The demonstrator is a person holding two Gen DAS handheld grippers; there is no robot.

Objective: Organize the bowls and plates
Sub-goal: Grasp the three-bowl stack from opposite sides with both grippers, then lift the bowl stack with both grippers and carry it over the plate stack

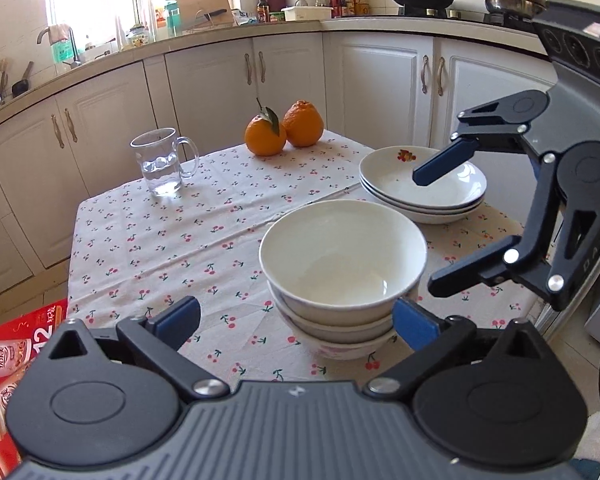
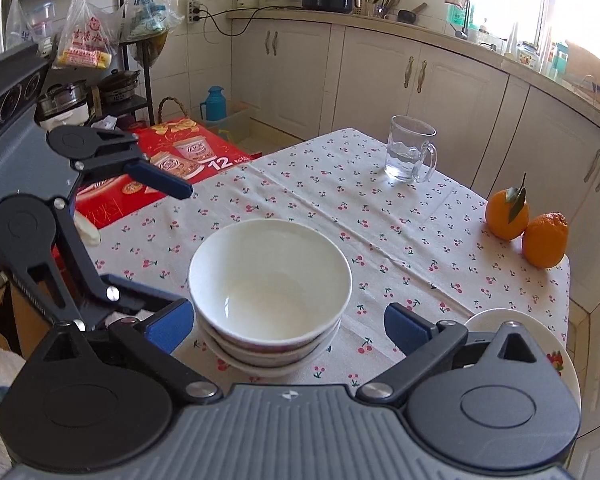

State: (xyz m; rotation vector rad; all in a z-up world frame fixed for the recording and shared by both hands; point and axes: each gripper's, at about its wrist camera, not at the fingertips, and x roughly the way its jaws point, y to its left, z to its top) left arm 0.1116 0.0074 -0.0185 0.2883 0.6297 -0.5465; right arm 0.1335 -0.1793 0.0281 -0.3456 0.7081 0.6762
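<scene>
Three white bowls (image 1: 342,276) sit nested in one stack on the cherry-print tabletop (image 1: 160,240), with a stack of white plates (image 1: 424,190) just beside them. The left tongs (image 1: 296,320) gape wide and hold nothing, one pad close to the bowls. The right tongs (image 2: 288,326) are spread wide too, empty, flanking the bowl stack. A glass mug (image 1: 162,164) and two oranges (image 1: 284,130) stand farther off.

Each tool (image 1: 296,326) is black, with blue fingertip pads (image 1: 414,326), silver screws and a ribbed grey body.
</scene>
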